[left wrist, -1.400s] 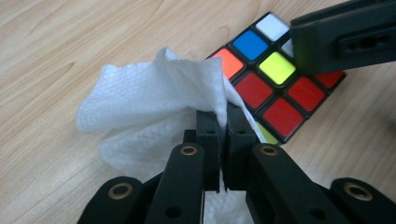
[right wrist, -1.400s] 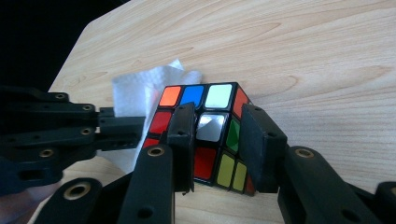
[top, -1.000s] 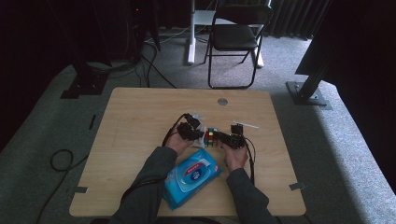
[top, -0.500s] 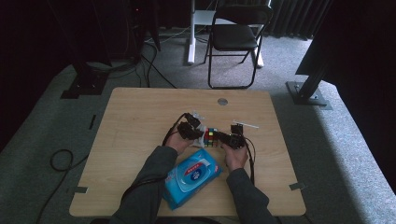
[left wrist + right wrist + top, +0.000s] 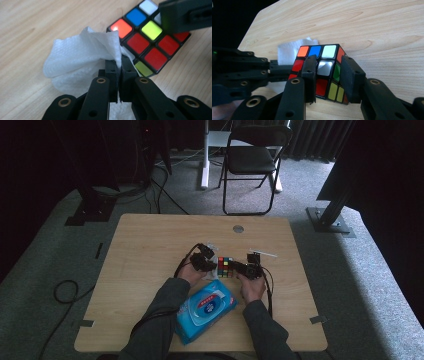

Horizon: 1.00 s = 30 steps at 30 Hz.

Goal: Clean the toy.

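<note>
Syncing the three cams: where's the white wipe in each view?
High view: white wipe at table centre, left of the Rubik's cube.
Left gripper view: left of centre, pinched in the left gripper.
Right gripper view: left of centre, behind the cube.
Shared landmark: the cube's orange corner sticker.

Puzzle cube (image 5: 147,40): black frame; stickers of orange, blue, white, yellow-green and red, with one silvery, glare-lit square.
Wipe (image 5: 82,60): white, fine dimpled weave.
Wipe packet (image 5: 205,312): bright blue, white oval label with red marking.
Table (image 5: 150,245): pale wood grain.
Left gripper (image 5: 118,65) and right gripper (image 5: 328,72): black, brass-coloured rivets.
</note>
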Each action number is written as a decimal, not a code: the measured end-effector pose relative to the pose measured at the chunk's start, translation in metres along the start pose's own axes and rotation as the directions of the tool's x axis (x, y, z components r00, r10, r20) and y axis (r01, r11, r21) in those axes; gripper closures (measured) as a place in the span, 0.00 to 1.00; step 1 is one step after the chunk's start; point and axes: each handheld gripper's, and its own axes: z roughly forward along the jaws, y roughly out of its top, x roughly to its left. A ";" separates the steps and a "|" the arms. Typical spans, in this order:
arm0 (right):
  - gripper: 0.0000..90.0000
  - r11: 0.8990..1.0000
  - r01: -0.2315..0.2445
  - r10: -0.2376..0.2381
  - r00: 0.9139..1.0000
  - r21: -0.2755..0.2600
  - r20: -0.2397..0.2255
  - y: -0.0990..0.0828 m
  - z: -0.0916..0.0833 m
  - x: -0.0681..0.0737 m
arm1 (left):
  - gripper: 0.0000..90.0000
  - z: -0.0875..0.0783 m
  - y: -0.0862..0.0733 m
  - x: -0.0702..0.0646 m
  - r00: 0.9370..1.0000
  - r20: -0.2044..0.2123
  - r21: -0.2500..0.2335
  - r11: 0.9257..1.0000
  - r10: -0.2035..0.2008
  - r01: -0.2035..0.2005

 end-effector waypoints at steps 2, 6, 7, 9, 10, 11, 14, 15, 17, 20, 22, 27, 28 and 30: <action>0.74 1.000 0.000 0.000 1.000 0.000 0.000 0.000 0.000 0.000 | 0.97 0.003 -0.001 0.000 1.000 -0.003 0.011 1.000 0.000 0.000; 0.74 1.000 0.000 0.000 1.000 0.001 0.000 0.000 0.000 0.000 | 0.97 0.006 -0.001 0.002 1.000 -0.002 0.021 1.000 0.001 -0.001; 0.74 1.000 0.001 -0.001 1.000 0.001 0.000 0.000 0.000 0.000 | 0.97 0.008 -0.001 0.001 1.000 -0.001 0.026 1.000 0.002 -0.002; 0.74 1.000 0.001 -0.001 1.000 0.000 -0.002 0.000 0.000 0.000 | 0.97 0.012 -0.003 0.001 1.000 -0.005 0.046 0.999 0.010 -0.010; 0.74 1.000 0.000 0.000 1.000 0.001 -0.001 0.000 0.000 0.000 | 0.97 0.014 -0.003 0.000 1.000 -0.004 0.055 0.998 0.011 -0.010; 0.74 1.000 0.000 0.000 1.000 0.001 -0.001 0.000 0.000 0.000 | 0.97 0.015 -0.003 0.001 1.000 -0.002 0.063 0.998 0.011 -0.010; 0.74 1.000 0.000 0.000 1.000 0.000 -0.001 0.000 0.000 0.000 | 0.97 0.016 -0.003 0.002 1.000 0.010 0.069 0.998 0.000 -0.001; 0.74 1.000 0.000 0.000 1.000 0.000 -0.001 0.000 0.000 0.000 | 0.97 0.017 -0.003 0.002 1.000 0.009 0.072 0.997 0.000 0.000; 0.74 1.000 0.000 0.000 1.000 0.000 -0.001 0.000 0.000 0.000 | 0.97 0.017 -0.002 0.002 1.000 0.008 0.077 0.997 0.000 0.000; 0.74 1.000 0.000 0.000 1.000 0.000 0.001 0.000 0.000 0.000 | 0.97 0.017 -0.002 0.002 1.000 0.005 0.078 0.997 0.004 -0.005; 0.74 1.000 -0.001 0.001 1.000 -0.002 0.001 0.000 0.000 0.000 | 0.97 0.017 -0.003 0.001 1.000 0.001 0.075 0.997 0.006 -0.006; 0.74 1.000 0.000 0.000 1.000 -0.006 0.000 -0.001 0.000 0.000 | 0.97 0.017 -0.003 0.000 1.000 -0.003 0.073 0.997 0.010 -0.010; 0.74 1.000 0.000 0.000 1.000 -0.007 0.000 -0.001 0.000 0.000 | 0.96 0.017 -0.003 0.001 1.000 -0.002 0.074 0.997 0.012 -0.011; 0.74 1.000 -0.002 0.002 1.000 -0.009 0.000 -0.001 0.000 0.000 | 0.96 0.016 -0.003 0.001 1.000 0.000 0.075 0.997 0.012 -0.012</action>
